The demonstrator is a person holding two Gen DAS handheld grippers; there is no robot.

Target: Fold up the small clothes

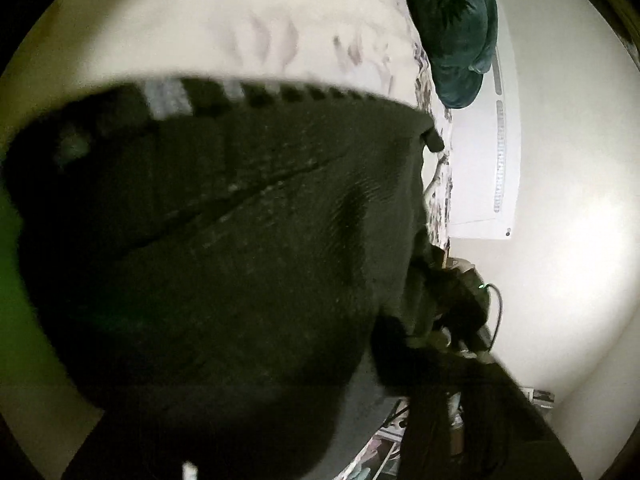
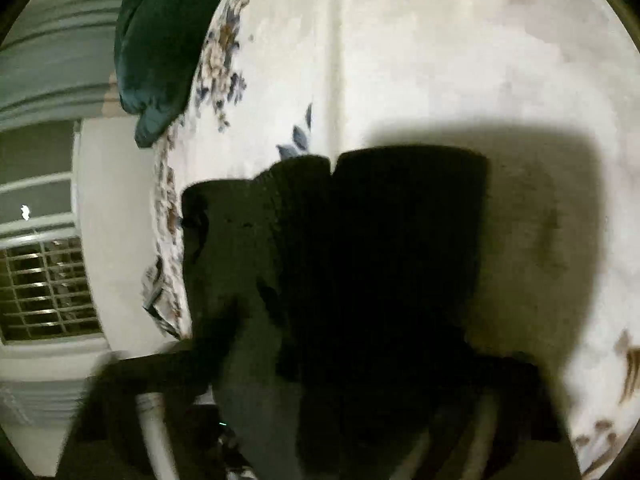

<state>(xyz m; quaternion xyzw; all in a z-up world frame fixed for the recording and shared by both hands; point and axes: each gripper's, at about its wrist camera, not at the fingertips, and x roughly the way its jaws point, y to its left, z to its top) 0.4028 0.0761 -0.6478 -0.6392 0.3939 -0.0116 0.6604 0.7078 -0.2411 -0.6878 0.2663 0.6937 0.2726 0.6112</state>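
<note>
Left-wrist view: the left tool (image 1: pixel 224 420) points downward and is almost wholly covered by a dark knitted garment (image 1: pixel 240 220), which fills the space directly ahead of it and drapes over its fingers. A ribbed hem with pale grey stripes runs along the garment's far edge. How wide this tool stands, and whether its pads press the cloth, cannot be told, since the fabric hides them.

Right-wrist view: the right tool (image 2: pixel 360 420) tilts steeply down toward the bed (image 2: pixel 440 60). The same dark garment (image 2: pixel 340 260) hangs and lies immediately in front of it, bunched in vertical folds and casting a shadow on the sheet to the tool's right. The tool's fingers are lost in darkness and blur; its opening and any grip on the cloth cannot be made out.

Beyond both tools lies the white bedsheet with a blue-brown floral print. A dark green pillow (image 2: pixel 160 48) rests at the bed's far edge, ahead and left of the right tool. A window grille (image 2: pixel 48 288) shows farther left.
</note>
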